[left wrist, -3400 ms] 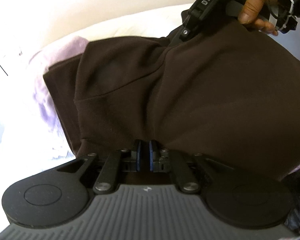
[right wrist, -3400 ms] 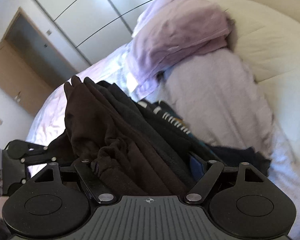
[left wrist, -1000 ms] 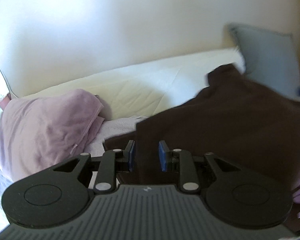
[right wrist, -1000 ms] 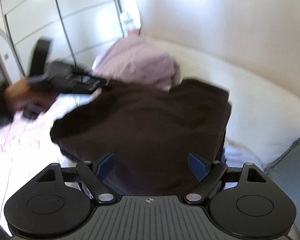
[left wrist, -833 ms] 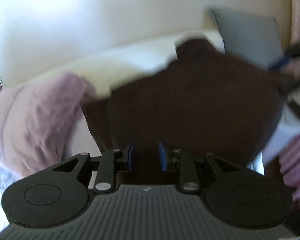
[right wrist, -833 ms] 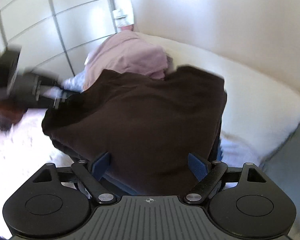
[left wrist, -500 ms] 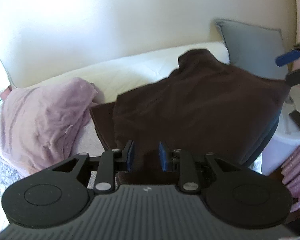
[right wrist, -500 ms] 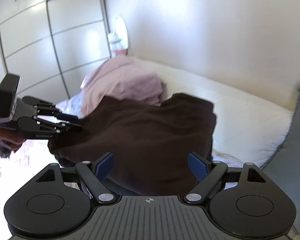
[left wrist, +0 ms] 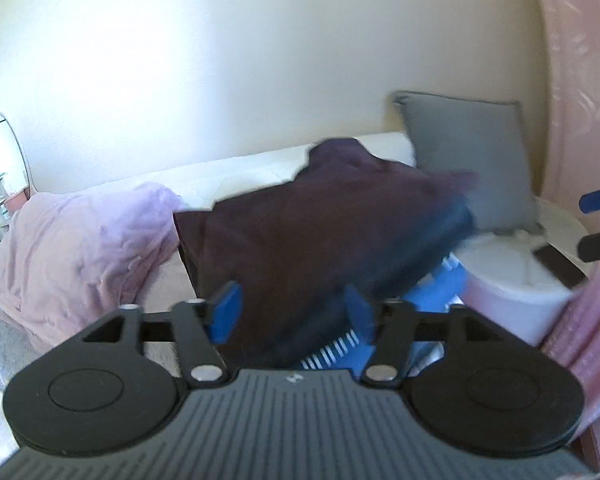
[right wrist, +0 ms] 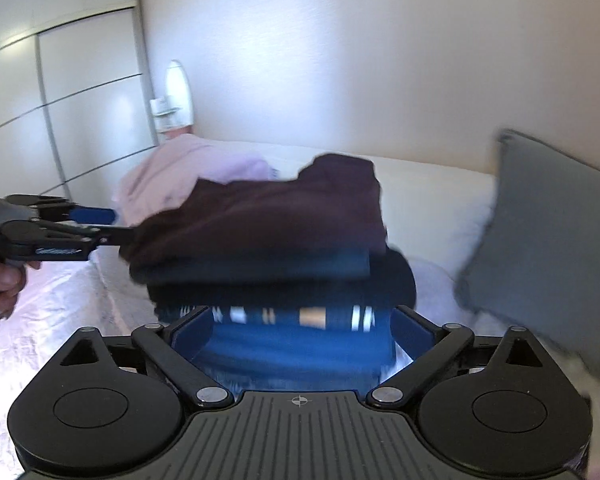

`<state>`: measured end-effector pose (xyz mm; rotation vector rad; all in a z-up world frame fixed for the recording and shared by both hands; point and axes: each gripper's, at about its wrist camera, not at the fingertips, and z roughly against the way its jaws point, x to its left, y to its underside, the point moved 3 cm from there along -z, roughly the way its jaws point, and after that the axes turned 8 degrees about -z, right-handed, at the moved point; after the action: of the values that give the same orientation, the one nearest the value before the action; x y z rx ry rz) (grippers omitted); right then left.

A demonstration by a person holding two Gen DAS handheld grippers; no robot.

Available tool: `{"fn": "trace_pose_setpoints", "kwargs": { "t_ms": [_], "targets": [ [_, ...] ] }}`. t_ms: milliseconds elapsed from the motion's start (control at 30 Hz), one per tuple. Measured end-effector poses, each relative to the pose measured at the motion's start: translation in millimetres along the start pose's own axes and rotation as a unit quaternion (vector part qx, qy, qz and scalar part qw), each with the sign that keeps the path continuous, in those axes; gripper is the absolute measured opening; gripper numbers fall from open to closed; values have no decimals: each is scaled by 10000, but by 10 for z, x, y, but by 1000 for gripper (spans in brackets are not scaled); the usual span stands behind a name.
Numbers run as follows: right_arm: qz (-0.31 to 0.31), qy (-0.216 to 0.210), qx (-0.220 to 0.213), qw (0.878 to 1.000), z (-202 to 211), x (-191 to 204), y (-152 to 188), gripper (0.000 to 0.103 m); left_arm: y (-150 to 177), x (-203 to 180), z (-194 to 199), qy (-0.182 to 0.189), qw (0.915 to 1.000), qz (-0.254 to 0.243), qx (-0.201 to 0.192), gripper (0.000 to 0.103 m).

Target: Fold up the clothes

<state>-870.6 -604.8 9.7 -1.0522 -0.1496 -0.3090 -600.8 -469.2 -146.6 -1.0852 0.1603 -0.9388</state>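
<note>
we see brown garment [right wrist: 268, 216] centre frame atop the folded stack [right wrist: 300, 300] on the bed | left claw [left wrist: 290, 314] and right claw [right wrist: 302, 334] opening, gripping nothing | soft, limp, light; we'd pinch an edge or corner

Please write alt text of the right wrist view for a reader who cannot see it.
A folded dark brown garment tops a stack of dark and blue clothes on a bed, straight ahead of the right claw, whose jaws are opening. The left claw reaches in from the left; a grey cushion stands at right.
</note>
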Motion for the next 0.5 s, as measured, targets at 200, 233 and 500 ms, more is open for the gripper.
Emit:
{"fn": "trace_pose_setpoints", "kwargs": {
  "t_ms": [200, 233, 500],
  "targets": [
    [-498, 613, 266, 9965, 497, 483, 676, 102, 522, -330, 717, 54, 9983, 366, 452, 95],
    [-549, 640, 357, 9958, 556, 547, 776, 102, 588, -375, 811, 32, 9977, 445, 514, 98],
    [-565, 810, 502, 9938, 844, 812, 1129, 102, 850, -673, 1257, -302, 9915, 947, 836, 98]
  ]
}}
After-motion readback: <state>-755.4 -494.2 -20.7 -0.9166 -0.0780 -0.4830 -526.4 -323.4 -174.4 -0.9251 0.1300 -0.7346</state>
